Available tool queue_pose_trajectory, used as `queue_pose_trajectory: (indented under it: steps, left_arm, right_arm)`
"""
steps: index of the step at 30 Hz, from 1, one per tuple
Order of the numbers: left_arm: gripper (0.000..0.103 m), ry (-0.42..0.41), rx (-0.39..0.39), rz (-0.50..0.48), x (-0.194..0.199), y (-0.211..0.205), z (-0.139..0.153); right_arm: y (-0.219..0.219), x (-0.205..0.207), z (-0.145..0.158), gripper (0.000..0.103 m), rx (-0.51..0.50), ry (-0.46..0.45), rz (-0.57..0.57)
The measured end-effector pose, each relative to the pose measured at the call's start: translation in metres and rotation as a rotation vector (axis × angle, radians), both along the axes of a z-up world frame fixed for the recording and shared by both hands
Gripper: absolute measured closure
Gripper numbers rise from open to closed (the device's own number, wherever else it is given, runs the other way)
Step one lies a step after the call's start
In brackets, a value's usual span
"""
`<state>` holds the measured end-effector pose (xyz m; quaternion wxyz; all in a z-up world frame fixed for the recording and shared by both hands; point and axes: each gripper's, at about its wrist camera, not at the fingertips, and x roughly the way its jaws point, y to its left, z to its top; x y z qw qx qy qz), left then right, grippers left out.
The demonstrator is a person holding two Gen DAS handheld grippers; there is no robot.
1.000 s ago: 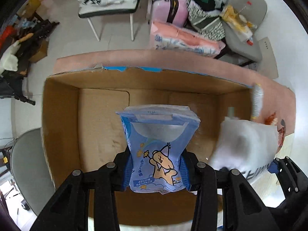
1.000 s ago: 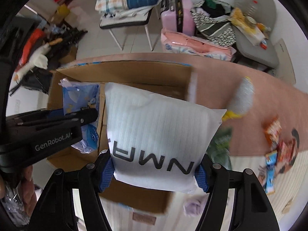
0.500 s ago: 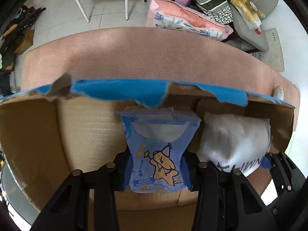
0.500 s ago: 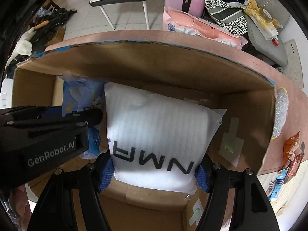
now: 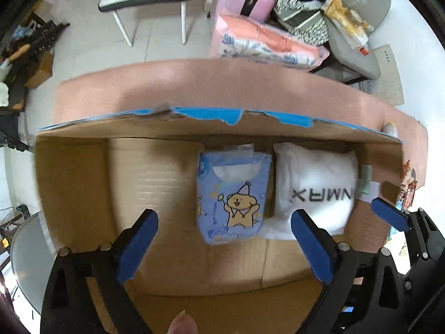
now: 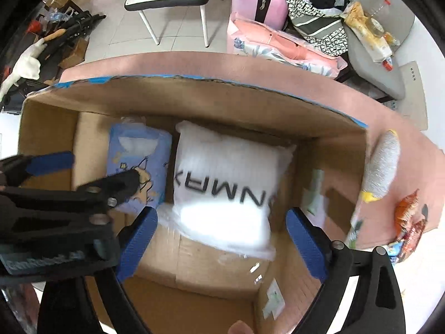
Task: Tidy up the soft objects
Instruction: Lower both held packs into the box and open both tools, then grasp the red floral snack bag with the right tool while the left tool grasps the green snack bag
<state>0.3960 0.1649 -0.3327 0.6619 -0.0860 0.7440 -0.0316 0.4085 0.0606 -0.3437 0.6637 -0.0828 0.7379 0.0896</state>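
A pink-covered desk [image 5: 222, 83] spans the middle of both views, and on it sits a large open cardboard box [image 5: 83, 183] with torn blue tape along its far rim, filling the centre of each frame. Inside, on the box floor toward the far wall, a white pillow pack [image 6: 228, 183] printed with black letters lies right of centre in the left wrist view and centre in the right wrist view. Just left of it, touching or very nearly so, lies a blue tissue pack [image 5: 233, 194] with a cartoon animal on its front.

The left claw [image 5: 225, 247], at the bottom of its own view, has just been opening and now stands wide, its blue pads clear of the tissue pack, gripping nothing. The right claw [image 6: 221, 245] has likewise just been opening; its pads stand wide on either side of the pillow pack's near edge without pressing on it.

At the right of the right wrist view, a knobbly white roll [image 6: 382, 164] and some snack packets [image 6: 408, 222] lie on the desk outside the box.
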Motion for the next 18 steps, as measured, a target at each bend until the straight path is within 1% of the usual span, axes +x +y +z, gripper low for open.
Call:
queue_pose_trajectory:
  steps: [1,5,9,12,15,18]
  left_arm:
    - [0.005,-0.014,0.005,0.005,-0.003,0.002,0.006]
    - [0.005,-0.074,0.020,0.022,-0.024,0.008,0.034]
    - [0.005,-0.120,0.039,0.026,-0.044,0.007,0.056]
    - [0.005,-0.147,0.040,0.031,-0.060,0.007,0.070]
    - [0.005,-0.192,0.057,0.033,-0.075,0.006,0.086]
    - [0.005,-0.230,0.072,0.038,-0.088,0.004,0.102]
  right_arm:
    - [0.000,-0.003,0.005,0.000,0.000,-0.008,0.001]
    - [-0.007,-0.016,0.031,0.000,0.012,-0.051,-0.029]
    - [-0.012,-0.036,0.055,0.000,0.027,-0.092,-0.055]
    - [-0.015,-0.054,0.072,0.000,0.049,-0.113,-0.069]
    - [-0.013,-0.076,0.090,0.000,0.050,-0.145,-0.070]
    - [-0.013,-0.094,0.104,0.000,0.073,-0.165,-0.077]
